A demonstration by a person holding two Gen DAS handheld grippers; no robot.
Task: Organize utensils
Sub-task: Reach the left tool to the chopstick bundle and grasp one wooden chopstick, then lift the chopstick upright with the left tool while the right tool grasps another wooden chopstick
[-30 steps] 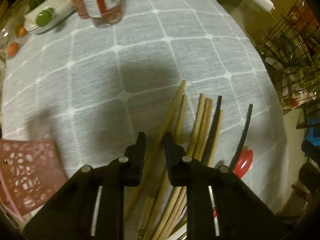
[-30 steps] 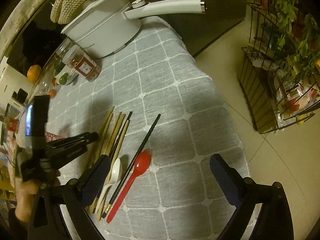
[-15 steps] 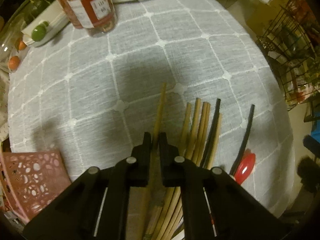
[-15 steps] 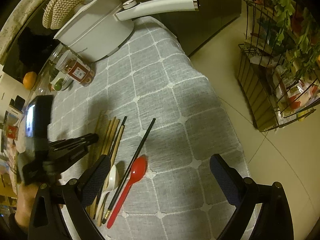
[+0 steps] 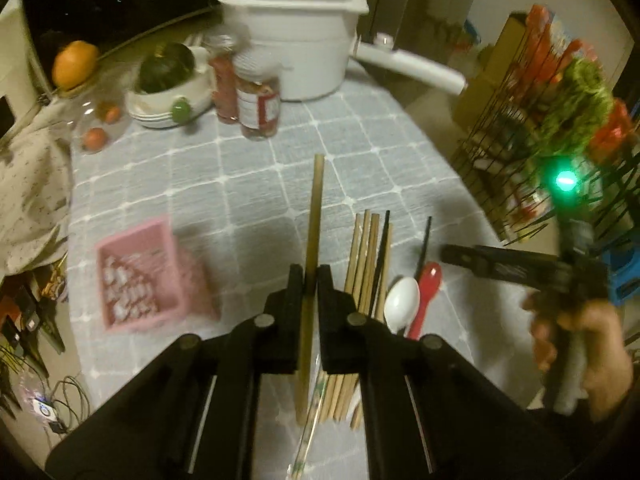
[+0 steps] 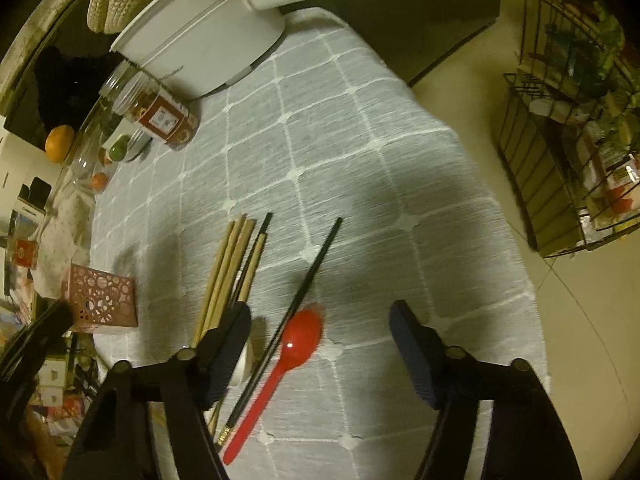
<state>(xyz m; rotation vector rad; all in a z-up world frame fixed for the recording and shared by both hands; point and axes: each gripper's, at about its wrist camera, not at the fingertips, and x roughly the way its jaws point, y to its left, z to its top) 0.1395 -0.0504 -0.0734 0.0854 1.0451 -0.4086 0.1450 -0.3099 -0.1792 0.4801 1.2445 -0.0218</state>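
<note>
Bamboo-coloured chopstick [image 5: 314,240] clamped between the closed jaws of the left gripper [image 5: 311,280], left wrist view — it runs toward 12 o'clock, tip over the grey checked tablecloth [image 5: 360,140]. At 9 o'clock of the gripper, a pink perforated basket [image 5: 140,272], blurred. At 2 o'clock, a row of wooden chopsticks [image 5: 366,264] lying on the cloth with a black chopstick [image 5: 383,256] among them; beyond, a second black chopstick [image 5: 424,248], a white spoon [image 5: 402,308] and a red spoon [image 5: 428,288] side by side. Far edge at 12: white pot [image 5: 296,48], two jars [image 5: 248,96].

Right wrist view — right gripper [image 6: 320,332] with jaws spread wide, nothing between the pads, hovering over the cloth. Red spoon [image 6: 288,364] lies between its fingers, touching the long black chopstick [image 6: 308,280] at its 11 o'clock side. Wooden chopsticks [image 6: 228,268] sit at 10 o'clock, partly under the left finger. Pink basket [image 6: 102,300] at 9 o'clock, near the table's edge.
</note>
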